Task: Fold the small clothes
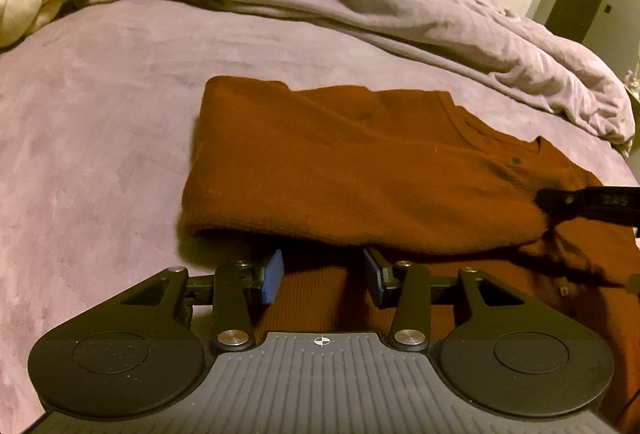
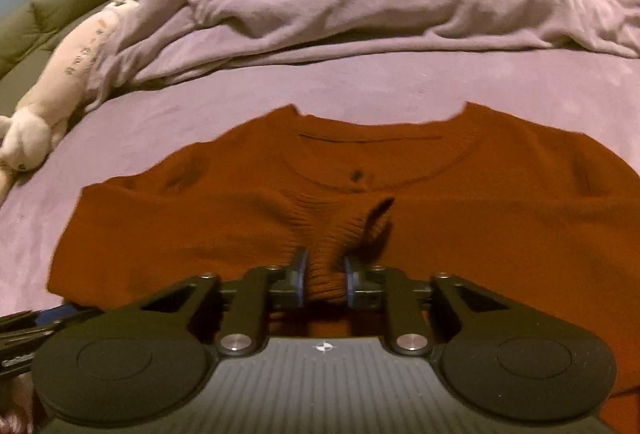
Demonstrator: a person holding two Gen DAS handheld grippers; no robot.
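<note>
Right wrist alone shows fingers [image 2: 301,280] pinching cardigan [image 2: 200,218].

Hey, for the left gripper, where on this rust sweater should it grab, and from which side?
Take the folded sleeve's near rolled edge, low from the front. That edge sits lifted off the sweater body right ahead of the open left gripper, while the right gripper pinches the ribbed cuff.

The bed [image 1: 100,154] is viewed low and close from both wrists, facing the wardrobe; the sweater [image 1: 340,170] is shared.
</note>
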